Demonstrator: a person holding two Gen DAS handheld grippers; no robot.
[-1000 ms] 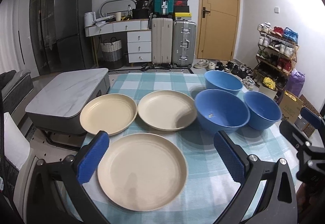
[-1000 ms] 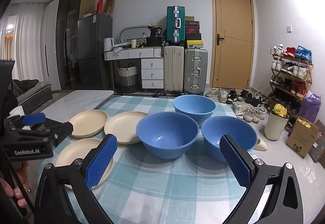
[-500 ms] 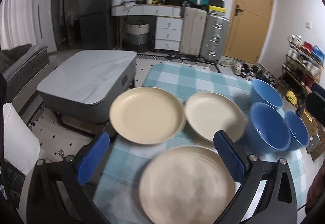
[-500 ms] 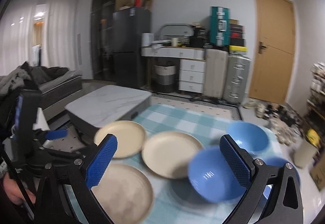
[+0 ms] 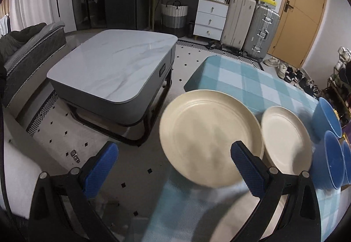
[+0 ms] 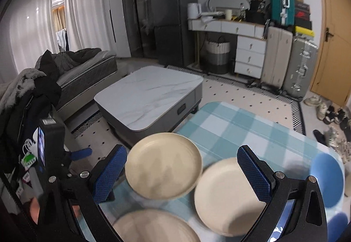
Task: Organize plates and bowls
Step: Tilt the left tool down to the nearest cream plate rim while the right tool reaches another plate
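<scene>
The far-left plate (image 5: 210,141) sits at the bench's (image 5: 258,82) left edge, its rim apparently overhanging the floor, another plate (image 5: 285,141) touching its right side. Both the left gripper (image 5: 173,167) and the right gripper (image 6: 182,171) gape wide and empty. A clumsy nudge could tip that plate off.

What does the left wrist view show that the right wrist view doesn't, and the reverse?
Only the left wrist view shows three blue bowls clearly, at the right edge. Only the right wrist view shows the left gripper, a hand and the white curtains. Both show the cream plates on the checked tablecloth, the grey coffee table and open blue-padded jaws, holding nothing.
</scene>
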